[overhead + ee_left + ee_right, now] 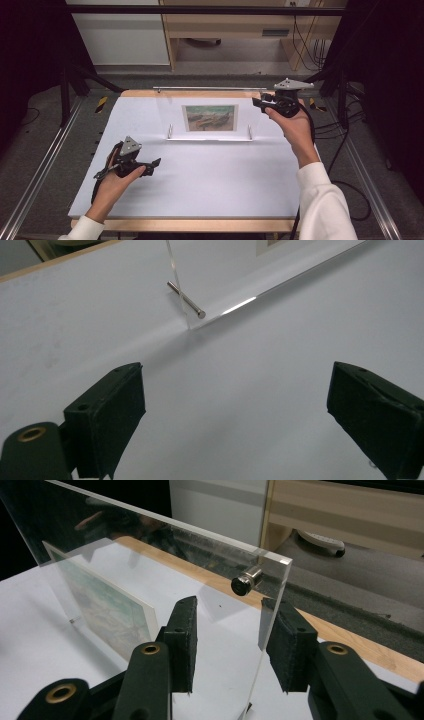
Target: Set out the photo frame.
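Right gripper (pixel 230 645): jaws part-open, straddling the right-hand vertical edge of the clear acrylic picture frame (pixel 165 575). One pad sits on each face of the sheet, a visible gap on both sides, so nothing is clamped yet. The sheet's edge runs up between the jaws, closer to the right-hand pad. Just above the jaws, at the frame's top corner, a small silver standoff bolt (pixel 246 580) sticks out of the sheet. Farther along the sheet from the jaws is the pale green painted print (pixel 107 607) sandwiched inside.

In the high view the frame stands upright across the white bench (pixel 210 180), long axis running left to right, with the right gripper (pixel 257 102) at its upper right corner.

Left gripper (pixel 235 412): jaws wide open, empty, low over the bench. The frame's lower left corner with its silver pin foot (pixel 186 300) lies ahead of the jaws and well apart.

Judgement: the right hand is the nearer; closing across the sheet's thickness is what the grasp turns on.
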{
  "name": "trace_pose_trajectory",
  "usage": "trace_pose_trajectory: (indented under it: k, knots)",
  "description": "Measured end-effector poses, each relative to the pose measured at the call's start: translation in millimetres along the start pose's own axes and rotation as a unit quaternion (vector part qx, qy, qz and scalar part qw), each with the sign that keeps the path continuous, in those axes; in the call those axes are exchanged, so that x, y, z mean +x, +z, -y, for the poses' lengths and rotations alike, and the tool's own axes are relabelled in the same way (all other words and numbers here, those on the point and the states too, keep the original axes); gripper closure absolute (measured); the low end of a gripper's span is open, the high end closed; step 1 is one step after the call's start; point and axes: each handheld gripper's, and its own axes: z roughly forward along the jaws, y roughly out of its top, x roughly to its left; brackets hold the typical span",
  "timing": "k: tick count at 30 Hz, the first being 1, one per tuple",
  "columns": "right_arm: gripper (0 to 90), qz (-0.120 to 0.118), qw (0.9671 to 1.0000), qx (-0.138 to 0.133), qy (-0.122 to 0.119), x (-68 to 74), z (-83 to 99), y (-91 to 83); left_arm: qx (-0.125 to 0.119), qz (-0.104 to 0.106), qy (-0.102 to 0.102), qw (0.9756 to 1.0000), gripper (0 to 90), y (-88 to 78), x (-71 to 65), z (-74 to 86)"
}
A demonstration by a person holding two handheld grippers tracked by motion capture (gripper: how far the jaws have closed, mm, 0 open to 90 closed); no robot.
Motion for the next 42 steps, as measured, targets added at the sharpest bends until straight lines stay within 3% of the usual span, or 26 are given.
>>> trace_pose_trajectory:
  k: [30, 37, 39, 42]
  knots:
    - [52.2, 0.011, 0.9986, -0.005, 0.052, -9.8, -4.4, 21.2, 0.013, -0.001, -0.002, 0.9999, 9.1, 1.0, 4.7, 7.0]
    - [34.2, 0.019, 0.9988, 0.002, 0.046, -6.4, -3.1, 17.2, 0.011, -0.004, -0.004, 0.9999, 9.1, -0.4, 5.5, 7.8]
    - [31.5, 0.025, 0.9987, 0.004, 0.044, -5.2, -2.7, 15.9, 0.012, -0.006, -0.005, 0.9999, 9.1, -0.3, 5.6, 8.1]
    - [20.6, 0.040, 0.9986, 0.010, 0.033, 0.6, 0.8, 8.4, 0.016, -0.011, 0.001, 0.9998, 9.0, -0.3, 5.3, 9.0]
